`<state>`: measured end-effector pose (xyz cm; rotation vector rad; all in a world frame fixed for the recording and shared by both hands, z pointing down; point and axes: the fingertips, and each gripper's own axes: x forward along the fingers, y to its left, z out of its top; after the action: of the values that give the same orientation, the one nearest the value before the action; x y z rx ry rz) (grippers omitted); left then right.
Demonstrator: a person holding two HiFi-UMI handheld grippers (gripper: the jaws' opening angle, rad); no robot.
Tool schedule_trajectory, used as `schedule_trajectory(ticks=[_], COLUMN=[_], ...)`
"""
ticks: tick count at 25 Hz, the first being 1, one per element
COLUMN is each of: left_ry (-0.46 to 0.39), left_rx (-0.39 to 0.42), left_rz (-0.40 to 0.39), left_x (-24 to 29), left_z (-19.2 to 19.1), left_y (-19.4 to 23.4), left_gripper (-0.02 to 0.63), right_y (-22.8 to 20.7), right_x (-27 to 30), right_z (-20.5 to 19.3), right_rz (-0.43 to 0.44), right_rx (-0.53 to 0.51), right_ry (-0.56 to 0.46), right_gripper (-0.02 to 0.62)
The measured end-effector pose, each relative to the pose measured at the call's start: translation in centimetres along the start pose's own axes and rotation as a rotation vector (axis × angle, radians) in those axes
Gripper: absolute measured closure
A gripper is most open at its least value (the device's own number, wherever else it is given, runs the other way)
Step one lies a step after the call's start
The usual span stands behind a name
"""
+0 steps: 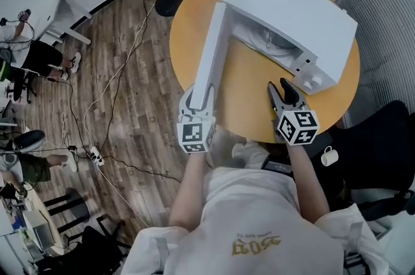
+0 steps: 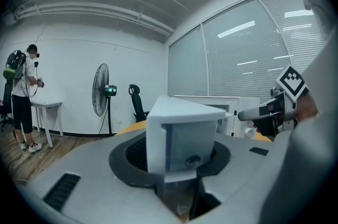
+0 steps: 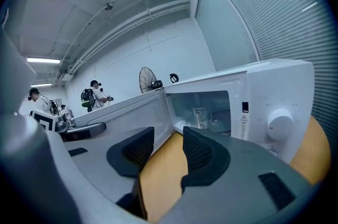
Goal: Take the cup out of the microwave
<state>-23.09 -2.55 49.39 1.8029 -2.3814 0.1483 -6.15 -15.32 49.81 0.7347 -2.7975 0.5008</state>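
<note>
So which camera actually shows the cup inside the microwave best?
The right gripper view: it looks straight into the open microwave at the clear cup. The head view shows its roof, no cup; in the left gripper view, the microwave door between the jaws blocks it.

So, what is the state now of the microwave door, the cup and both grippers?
microwave door: swung open.
cup: upright inside the microwave.
left gripper: shut on the microwave door's edge.
right gripper: open, nothing between its fingers.
</note>
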Motion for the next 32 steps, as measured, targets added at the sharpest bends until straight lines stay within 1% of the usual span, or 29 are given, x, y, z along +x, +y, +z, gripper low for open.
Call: schedule_trajectory(ticks=[5,12,16,21,25,32], left_ry=[-0.014,-0.007,0.005,0.01,0.023,0.036], left_rx=[-0.019,-0.018,-0.016,-0.056,-0.047,-0.045], left_rz=[0.003,0.004,0.007,0.012,0.014,0.013], left_x=[0.0,-0.4,-0.3,-0.3,-0.1,0.1], left_z=[-0.2,-0.1,-0.3,-0.5,-0.5,-0.5], left_y=[0.0,0.2,0.3,0.6,0.3,0.4], left_gripper=[0.437,0.437,0.437,0.433,0.433,0.434], right_y=[-0.7,-1.8,-2.9,-4.1,-5.1,-6.5], right_x=[2.4,4.8,6.3,8.4,9.5,11.6], right_z=[0.1,-0.1,-0.3,-0.5,-0.7,-1.0], right_rz=[0.037,0.056,0.053,0.049,0.052,0.039], right_rx=[-0.005,0.001,0.013,0.025,0.034,0.088], right_ry=[0.021,0.051,0.06,0.063,0.076,0.071], right_gripper=[0.428,0.428,0.428,0.43,0.43,0.43])
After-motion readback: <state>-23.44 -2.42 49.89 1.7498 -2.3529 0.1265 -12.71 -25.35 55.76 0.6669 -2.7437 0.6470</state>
